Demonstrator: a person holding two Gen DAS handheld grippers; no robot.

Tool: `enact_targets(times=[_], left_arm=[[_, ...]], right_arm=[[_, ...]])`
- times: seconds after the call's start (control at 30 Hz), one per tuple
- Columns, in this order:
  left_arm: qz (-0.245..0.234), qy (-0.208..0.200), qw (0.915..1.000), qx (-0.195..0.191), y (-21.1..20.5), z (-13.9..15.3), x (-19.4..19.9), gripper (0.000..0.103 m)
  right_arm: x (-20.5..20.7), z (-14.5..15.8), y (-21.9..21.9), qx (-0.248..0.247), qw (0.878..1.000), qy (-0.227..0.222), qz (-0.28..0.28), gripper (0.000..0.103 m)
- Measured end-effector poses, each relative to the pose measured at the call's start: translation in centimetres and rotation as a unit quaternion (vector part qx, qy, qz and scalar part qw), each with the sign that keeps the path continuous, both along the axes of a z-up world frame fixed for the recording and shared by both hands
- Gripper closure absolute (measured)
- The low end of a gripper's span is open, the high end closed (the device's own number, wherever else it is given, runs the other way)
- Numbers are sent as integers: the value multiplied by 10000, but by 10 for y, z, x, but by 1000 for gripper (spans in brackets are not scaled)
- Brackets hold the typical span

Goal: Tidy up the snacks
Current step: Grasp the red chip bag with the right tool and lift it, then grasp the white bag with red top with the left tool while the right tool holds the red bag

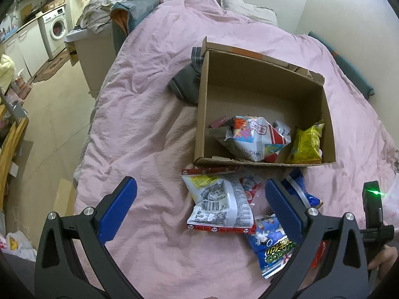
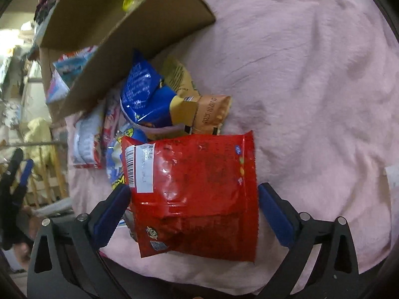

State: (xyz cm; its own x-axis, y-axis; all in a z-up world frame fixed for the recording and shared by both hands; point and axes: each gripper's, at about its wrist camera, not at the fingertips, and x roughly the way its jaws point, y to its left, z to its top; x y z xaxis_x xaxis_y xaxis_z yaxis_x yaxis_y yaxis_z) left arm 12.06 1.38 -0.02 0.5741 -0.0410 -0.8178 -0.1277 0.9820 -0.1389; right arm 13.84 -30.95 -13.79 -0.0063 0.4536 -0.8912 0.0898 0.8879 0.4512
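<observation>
Nearest us, the red packet [image 2: 197, 199] lies flat on the pink blanket [image 2: 311, 87] between the right gripper [image 2: 194, 211]'s released, wide jaws; it is glossy and crinkled, with a white barcode label. At its twelve o'clock sit two blue packets and two tan ones. At eleven o'clock stands one cardboard box [image 1: 261, 82] holding a yellow packet [image 1: 308, 144]. The left gripper [image 1: 199, 206] hangs open over a white packet [image 1: 222, 206].

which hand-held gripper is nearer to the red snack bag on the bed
Right. The right hand-held gripper is open with the red snack bag lying between its fingers. The left hand-held gripper is open over the white packet, off to the side.
</observation>
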Motion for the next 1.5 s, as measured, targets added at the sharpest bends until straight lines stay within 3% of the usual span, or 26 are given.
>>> enact_targets(times=[0.27, 0.33, 0.43, 0.6, 0.73, 0.87, 0.97, 1.3, 1.43, 1.47, 1.5], left_arm=[[7, 92, 10000, -14, -1, -5, 3, 2], [0, 106, 9999, 7, -2, -6, 3, 2], [23, 136, 9999, 8, -1, -7, 3, 2], [103, 240, 9996, -93, 3, -10, 6, 2], [185, 357, 9991, -164, 8, -14, 9, 2], [231, 676, 9970, -282, 9, -28, 17, 2], [52, 1028, 9940, -379, -1, -46, 26, 2], [-341, 1817, 9827, -59, -30, -98, 55, 2], [-337, 2114, 9766, -220, -32, -117, 59, 2], [-320, 2149, 9758, -239, -31, -120, 59, 3], [-327, 2166, 9753, -275, -31, -122, 59, 11]], right_arm=[[-4, -2, 24, -548, 9966, -141, 604, 1], [-2, 6, 24, -577, 9958, -300, 640, 21], [0, 9, 12, -417, 9971, -358, 532, 36], [-15, 29, -8, -153, 9970, -654, 394, 44], [-26, 57, -25, 74, 9951, -963, 213, 45], [-28, 100, -29, 332, 9826, -1824, 90, 45], [-20, 114, -22, 383, 9738, -2241, 55, 45], [-14, 100, -6, 357, 9737, -2245, 119, 45], [-12, 99, -7, 368, 9734, -2259, 125, 45], [-12, 98, -7, 390, 9736, -2244, 122, 45], [-11, 98, -7, 399, 9738, -2237, 125, 45]])
